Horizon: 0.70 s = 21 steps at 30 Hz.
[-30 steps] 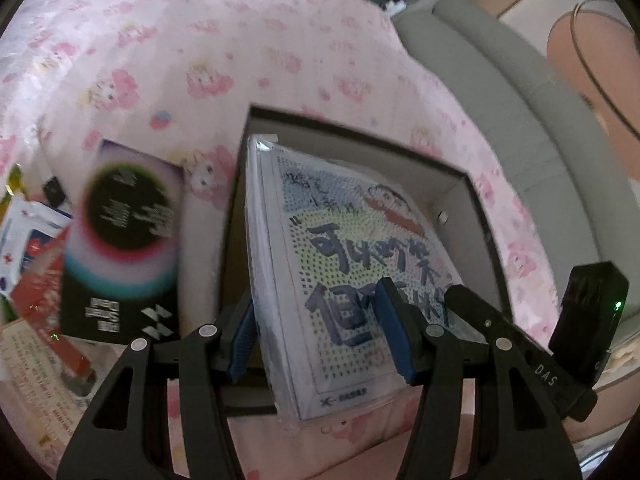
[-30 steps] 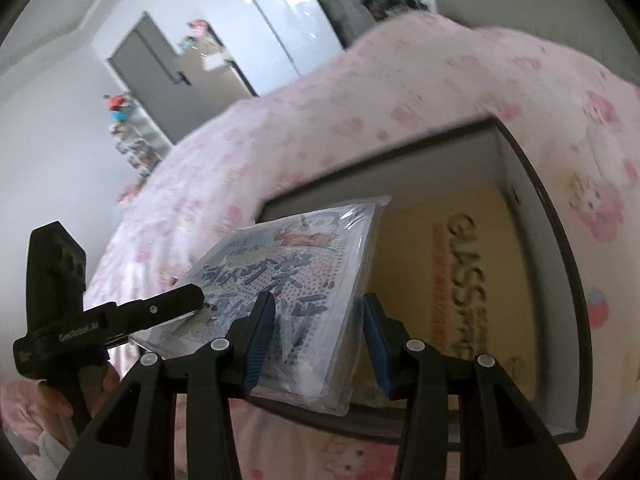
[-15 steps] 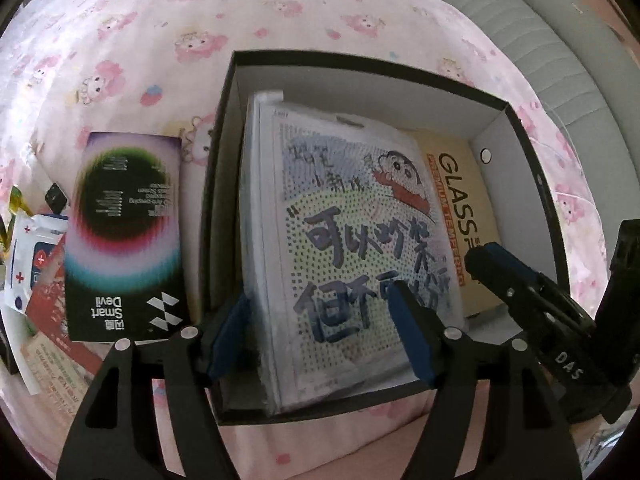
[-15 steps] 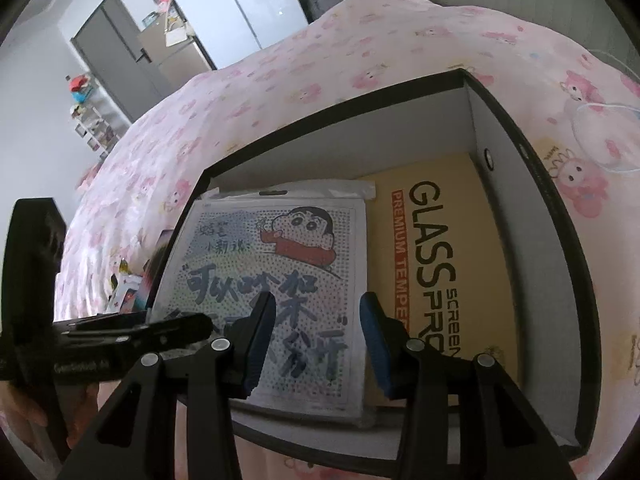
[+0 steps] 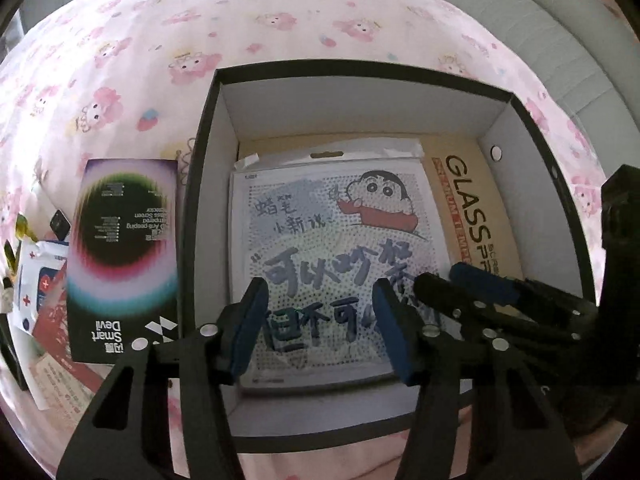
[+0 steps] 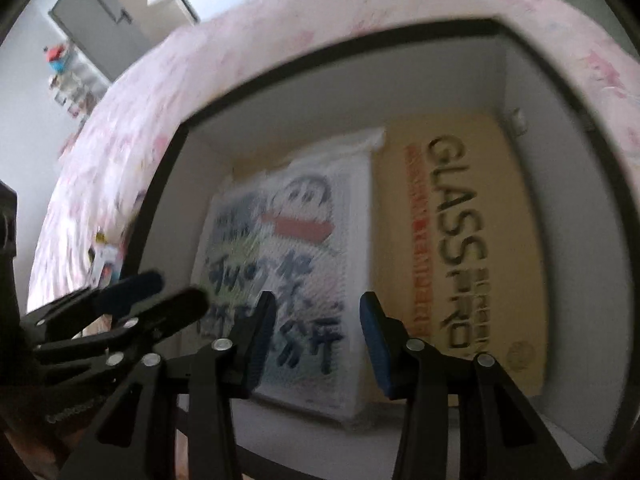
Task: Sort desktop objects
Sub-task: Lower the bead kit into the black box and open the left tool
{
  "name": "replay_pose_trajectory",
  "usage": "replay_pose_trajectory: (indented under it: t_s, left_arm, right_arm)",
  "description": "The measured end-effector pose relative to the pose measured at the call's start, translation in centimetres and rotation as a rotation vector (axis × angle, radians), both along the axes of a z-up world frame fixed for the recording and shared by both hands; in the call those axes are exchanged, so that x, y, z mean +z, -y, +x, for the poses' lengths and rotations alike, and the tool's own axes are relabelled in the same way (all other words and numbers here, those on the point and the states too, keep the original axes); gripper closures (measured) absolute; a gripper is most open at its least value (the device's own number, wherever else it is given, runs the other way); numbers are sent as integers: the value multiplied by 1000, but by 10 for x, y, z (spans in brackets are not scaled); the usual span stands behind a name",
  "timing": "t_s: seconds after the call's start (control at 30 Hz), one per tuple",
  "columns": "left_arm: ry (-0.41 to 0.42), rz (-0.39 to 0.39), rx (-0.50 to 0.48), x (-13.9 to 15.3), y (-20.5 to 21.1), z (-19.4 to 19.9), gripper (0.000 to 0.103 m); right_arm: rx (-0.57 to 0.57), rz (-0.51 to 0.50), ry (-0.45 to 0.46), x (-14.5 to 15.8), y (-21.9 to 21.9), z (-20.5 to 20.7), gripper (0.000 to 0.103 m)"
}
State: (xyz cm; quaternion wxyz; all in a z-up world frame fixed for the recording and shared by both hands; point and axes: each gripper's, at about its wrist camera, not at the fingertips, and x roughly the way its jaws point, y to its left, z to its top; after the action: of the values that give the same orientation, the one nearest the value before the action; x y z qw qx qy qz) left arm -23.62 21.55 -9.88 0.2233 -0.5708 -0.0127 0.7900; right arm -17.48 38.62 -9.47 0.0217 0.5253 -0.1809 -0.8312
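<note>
Right wrist view is smeared with blur, so the print on the packet (image 6: 288,280) is hard to read there, and the clutter left of the box (image 6: 560,240) is only coloured streaks. Left wrist view is sharp: one black box (image 5: 200,208) with white inner walls sits on a pink cartoon-print bedspread (image 5: 240,20), and two flat things lie in it, a cartoon packet (image 5: 332,264) on the left overlapping a tan "GLASS" pack (image 5: 476,216) whose left part it hides. Left gripper (image 5: 318,324) hangs over the packet's near edge, jaws apart and holding nothing; right gripper (image 6: 316,340) is likewise spread and empty, its fingers (image 5: 480,280) crossing the left wrist view at right and covering the pack's near end. Outside the box, at left, lies one black "Smart Devil" pack (image 5: 122,256) over several papers (image 5: 36,280), cut off by the lens edge. Grey cupboards (image 6: 104,32) stand far off.
</note>
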Motion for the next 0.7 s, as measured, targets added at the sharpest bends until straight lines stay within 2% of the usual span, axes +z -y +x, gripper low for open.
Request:
replay_pose_trajectory:
  t_s: [0.2, 0.23, 0.33, 0.43, 0.5, 0.53, 0.7]
  left_arm:
    - [-33, 5, 27, 3, 19, 0, 48]
    - [-30, 15, 26, 4, 20, 0, 48]
    - [-41, 25, 19, 9, 22, 2, 47]
    - [-70, 40, 0, 14, 21, 7, 47]
    - [-76, 61, -11, 17, 17, 10, 47]
    - [-81, 64, -12, 18, 17, 11, 47]
    - [-101, 54, -29, 21, 11, 15, 47]
  right_arm:
    - [32, -46, 63, -8, 6, -10, 63]
    - [43, -71, 64, -8, 8, -10, 64]
    - [34, -61, 26, -1, 9, -6, 64]
    - [-37, 80, -64, 20, 6, 3, 64]
    - [-101, 168, -75, 29, 1, 5, 63]
    - [-118, 179, -61, 29, 0, 4, 63]
    - [-115, 68, 67, 3, -7, -5, 63]
